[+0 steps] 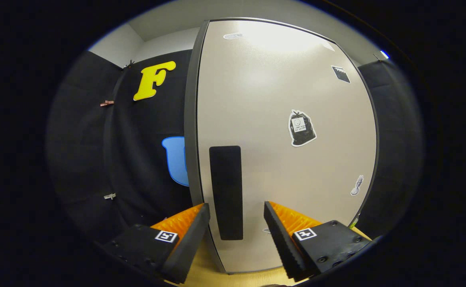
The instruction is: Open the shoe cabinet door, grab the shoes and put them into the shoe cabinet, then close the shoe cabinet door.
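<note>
Shoe cabinet door (pixel 284 131) upright, seen face-on just beyond gripper (pixel 236 211). Dark vertical handle strip (pixel 226 192) on door near its left edge, sitting in gap between fingers. Fingers spread wide, pinching nothing. Stickers (pixel 301 128) on door right of handle. Wooden floor (pixel 201 271) below door.

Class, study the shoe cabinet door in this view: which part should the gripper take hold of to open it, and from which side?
Probably the tall dark handle strip near the cabinet door's edge. The open gripper already straddles it just ahead, so come straight on, one finger each side. Whether the strip stands proud or is recessed cannot be told.
</note>
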Available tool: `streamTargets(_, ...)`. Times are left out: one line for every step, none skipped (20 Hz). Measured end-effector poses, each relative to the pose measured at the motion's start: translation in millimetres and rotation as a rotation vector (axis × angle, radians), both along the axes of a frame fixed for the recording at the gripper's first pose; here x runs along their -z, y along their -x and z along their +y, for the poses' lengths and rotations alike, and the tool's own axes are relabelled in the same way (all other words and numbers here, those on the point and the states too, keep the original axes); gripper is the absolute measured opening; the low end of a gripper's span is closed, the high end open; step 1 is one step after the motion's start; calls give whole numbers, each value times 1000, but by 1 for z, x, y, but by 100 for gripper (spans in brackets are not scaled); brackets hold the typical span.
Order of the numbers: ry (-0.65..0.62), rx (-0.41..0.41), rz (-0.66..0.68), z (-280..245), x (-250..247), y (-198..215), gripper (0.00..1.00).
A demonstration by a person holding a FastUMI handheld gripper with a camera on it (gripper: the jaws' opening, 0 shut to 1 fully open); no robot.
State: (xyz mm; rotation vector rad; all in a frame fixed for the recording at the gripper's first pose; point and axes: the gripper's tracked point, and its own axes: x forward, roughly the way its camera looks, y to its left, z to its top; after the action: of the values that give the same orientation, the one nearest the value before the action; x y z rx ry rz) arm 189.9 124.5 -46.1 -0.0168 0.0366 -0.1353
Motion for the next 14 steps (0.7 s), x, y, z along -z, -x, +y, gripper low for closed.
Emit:
streamTargets(-4, 9, 1, -1, 1, -2, 84)
streamTargets(-4, 20, -1, -2, 1, -3, 80)
streamTargets(-1, 35, 2, -4, 2, -5, 80)
streamTargets(4, 45, 8, -5, 4, -7, 80)
streamTargets(0, 28, 9, -1, 6, -10, 80)
streamTargets(5, 28, 3, 2, 3, -8, 63)
streamTargets(16, 36, -6, 3, 2, -10, 54)
streamTargets(22, 33, -1, 6, 2, -5, 46)
streamTargets(33, 44, -7, 5, 3, -11, 42)
streamTargets(36, 48, -1, 5, 2, -7, 39)
streamTargets(32, 49, 2, 5, 4, -10, 33)
streamTargets(25, 47, 5, 4, 4, -7, 33)
streamTargets(19, 45, 6, 5, 4, -6, 33)
streamTargets(19, 45, 5, 5, 4, -5, 33)
